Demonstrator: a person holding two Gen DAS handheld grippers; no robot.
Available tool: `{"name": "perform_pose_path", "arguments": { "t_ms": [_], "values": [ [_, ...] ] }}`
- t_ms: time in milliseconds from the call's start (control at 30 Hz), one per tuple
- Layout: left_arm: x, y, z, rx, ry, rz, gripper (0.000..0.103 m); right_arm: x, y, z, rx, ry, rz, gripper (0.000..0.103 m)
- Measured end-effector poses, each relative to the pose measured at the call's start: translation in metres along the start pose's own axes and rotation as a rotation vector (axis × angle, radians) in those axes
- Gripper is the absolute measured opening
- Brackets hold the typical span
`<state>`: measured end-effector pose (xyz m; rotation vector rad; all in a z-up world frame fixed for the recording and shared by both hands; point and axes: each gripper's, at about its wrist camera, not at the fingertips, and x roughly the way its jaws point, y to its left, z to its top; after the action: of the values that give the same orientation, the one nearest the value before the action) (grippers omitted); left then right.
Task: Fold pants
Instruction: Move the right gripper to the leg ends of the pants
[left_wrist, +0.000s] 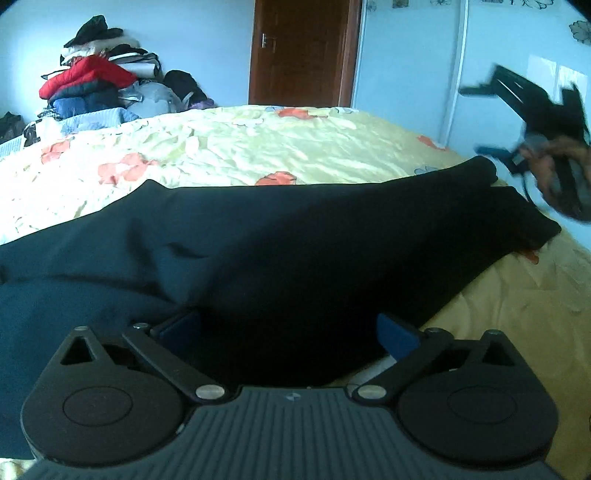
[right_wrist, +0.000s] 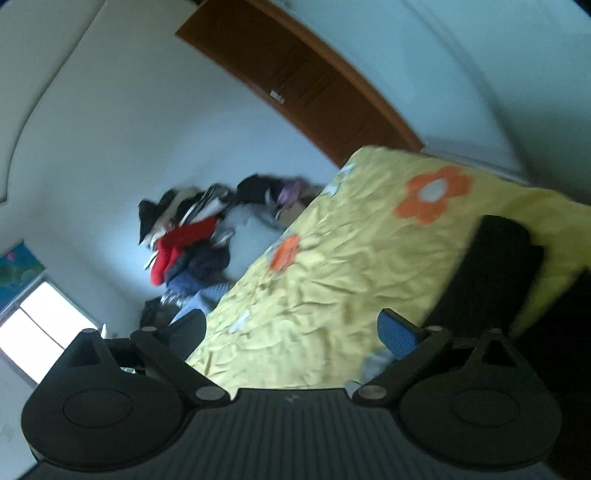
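Note:
Dark navy pants (left_wrist: 258, 251) lie folded lengthwise across the near side of the bed, their narrow end pointing right. My left gripper (left_wrist: 290, 328) hovers just over the near part of the pants, its blue pads wide apart and pressing on nothing. At the far right of the left wrist view, blurred, my right gripper (left_wrist: 472, 120) is held by a hand (left_wrist: 561, 162) above the pants' right end. In the right wrist view, which is strongly tilted, the right gripper (right_wrist: 293, 330) stands open over the bedspread with nothing between its fingers. The pants (right_wrist: 498, 266) show dark at the right.
The bed has a crumpled yellow cover (left_wrist: 258, 147) with orange flowers. A tall pile of clothes (left_wrist: 92, 85) stands beyond its far left corner. A brown door (left_wrist: 303, 51) is in the back wall. A white wardrobe front (left_wrist: 424, 74) rises on the right.

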<state>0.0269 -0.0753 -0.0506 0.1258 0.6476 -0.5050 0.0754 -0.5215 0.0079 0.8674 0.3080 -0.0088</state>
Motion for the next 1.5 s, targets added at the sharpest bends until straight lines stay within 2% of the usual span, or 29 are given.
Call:
{"name": "perform_pose_path", "arguments": {
  "t_ms": [133,200,267,400,500,567,633,800,867,967,1067,1133,1167,1300,1367,1433,1500],
  "values": [
    [-0.003,-0.010,-0.002,0.039,0.002,0.036,0.103,-0.031,-0.026,-0.012,0.074,0.013,-0.027,0.100],
    [-0.003,-0.009,-0.002,0.032,0.001,0.033,0.103,-0.040,-0.029,-0.019,0.044,0.016,-0.080,0.101],
    [-0.004,-0.008,-0.003,0.031,-0.002,0.034,0.103,-0.039,-0.028,-0.024,-0.002,0.073,-0.089,0.102],
    [-0.003,-0.008,-0.003,0.032,-0.002,0.035,0.103,-0.013,-0.027,-0.033,0.048,0.203,-0.026,0.102],
    [-0.003,-0.008,-0.003,0.029,-0.003,0.031,0.103,0.011,-0.012,-0.026,0.043,0.209,-0.001,0.103],
    [-0.003,-0.007,-0.003,0.026,-0.003,0.029,0.103,0.028,0.004,-0.017,0.007,0.209,0.052,0.103],
    [-0.002,-0.007,-0.003,0.028,-0.002,0.031,0.103,0.054,0.014,-0.008,-0.004,0.246,0.093,0.103],
    [-0.002,-0.007,-0.003,0.028,-0.002,0.031,0.103,0.121,0.010,0.001,-0.011,0.341,-0.016,0.103],
    [-0.003,-0.007,-0.003,0.027,-0.003,0.029,0.103,0.117,0.011,0.001,-0.008,0.317,-0.023,0.103],
    [-0.002,-0.007,-0.003,0.027,-0.002,0.029,0.103,0.081,0.023,0.007,-0.082,0.193,0.057,0.103],
    [-0.002,-0.007,-0.003,0.028,-0.002,0.029,0.103,0.043,0.024,0.020,-0.160,0.042,0.015,0.103],
    [-0.002,-0.007,-0.003,0.028,-0.002,0.029,0.103,0.031,0.019,0.028,-0.160,0.008,-0.017,0.103],
    [-0.002,-0.007,-0.003,0.028,-0.002,0.029,0.103,0.029,0.016,0.032,-0.143,0.029,-0.009,0.103],
    [-0.002,-0.007,-0.003,0.028,-0.002,0.029,0.103,0.039,0.009,0.032,-0.044,0.094,0.111,0.103],
    [-0.002,-0.007,-0.003,0.028,-0.002,0.029,0.103,0.052,0.011,0.027,0.001,0.157,0.165,0.103],
    [-0.002,-0.007,-0.003,0.028,-0.002,0.030,0.103,0.071,0.019,0.017,0.033,0.228,0.171,0.103],
    [-0.002,-0.007,-0.003,0.028,-0.002,0.030,0.103,0.088,0.035,0.003,0.013,0.288,0.154,0.103]
  ]
}}
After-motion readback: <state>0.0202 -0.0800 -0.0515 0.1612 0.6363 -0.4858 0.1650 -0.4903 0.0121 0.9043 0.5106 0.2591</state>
